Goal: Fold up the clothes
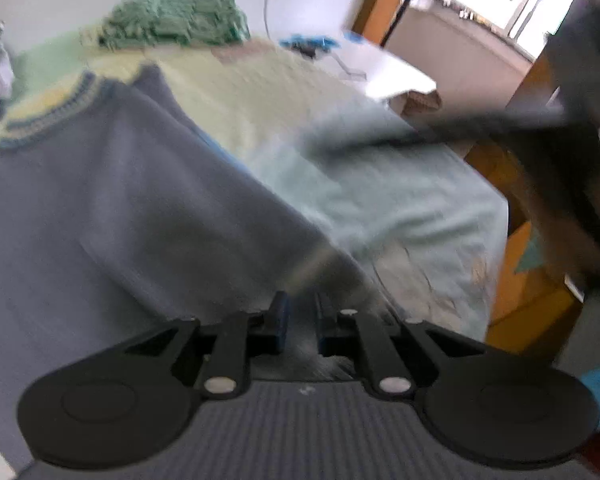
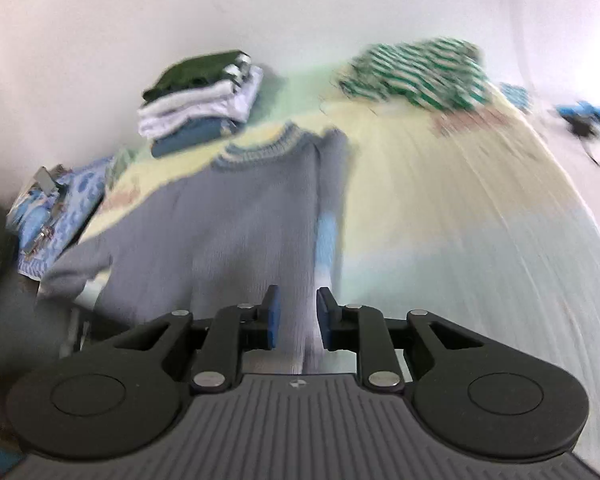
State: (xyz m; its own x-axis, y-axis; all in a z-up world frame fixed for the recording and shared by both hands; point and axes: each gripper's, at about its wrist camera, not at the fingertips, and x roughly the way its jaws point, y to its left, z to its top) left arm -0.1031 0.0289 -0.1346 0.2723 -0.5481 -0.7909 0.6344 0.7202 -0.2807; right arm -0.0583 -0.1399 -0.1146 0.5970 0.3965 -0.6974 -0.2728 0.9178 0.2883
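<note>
both claws pinch the grey sweater: the left claw point(image 1: 299, 322) grips its blurred hem, the right claw point(image 2: 296, 320) grips a pale folded edge. grey sweater point(image 2: 236, 216), knit with a blue-striped collar, lies flat ahead of them on the pale yellow-green bed point(image 2: 460, 208).

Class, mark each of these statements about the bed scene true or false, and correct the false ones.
1. A grey sweater lies spread on the bed. True.
2. The sweater's collar is plain red. False: the collar is striped blue and pale.
3. A stack of folded clothes sits beyond the sweater, near the wall. True.
4. The green-and-white striped garment is neatly folded on that stack. False: it lies crumpled, apart from the stack.
5. The right gripper has pale fabric between its fingers. True.
</note>
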